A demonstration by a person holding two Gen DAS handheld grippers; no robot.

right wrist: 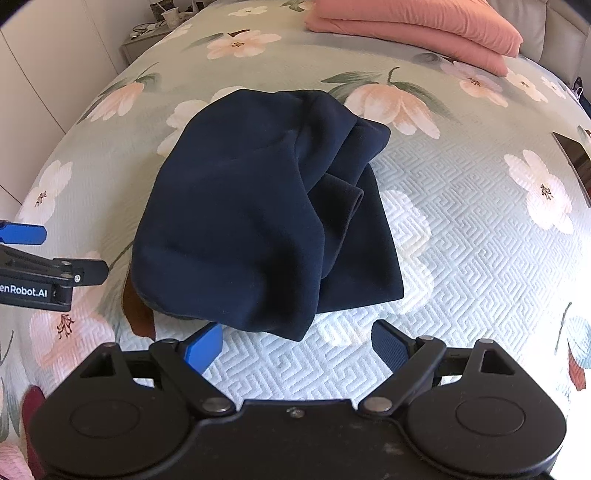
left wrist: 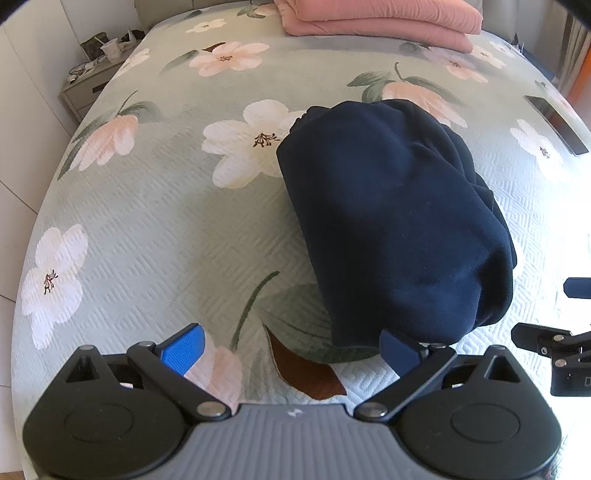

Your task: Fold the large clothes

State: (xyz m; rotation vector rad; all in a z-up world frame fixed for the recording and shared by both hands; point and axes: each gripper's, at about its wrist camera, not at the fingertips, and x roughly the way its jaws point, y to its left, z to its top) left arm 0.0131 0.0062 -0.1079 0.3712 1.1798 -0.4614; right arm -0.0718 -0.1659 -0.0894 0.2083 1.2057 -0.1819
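The navy garment lies bundled mid-bed, its long axis running near to far. Both grippers hang at its near end, spread wide and holding nothing. The right gripper faces the near hem almost head-on; the left gripper sits off to the left, only its right finger by the cloth. The right looks nearer for the next grasp.

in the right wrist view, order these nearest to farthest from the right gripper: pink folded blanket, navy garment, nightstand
1. navy garment: just ahead of the right gripper, mid-bed, slightly left.
2. pink folded blanket: at the bed's far end, right.
3. nightstand: beyond the bed's far left corner; close to the blanket in depth, so this ranking is tentative.
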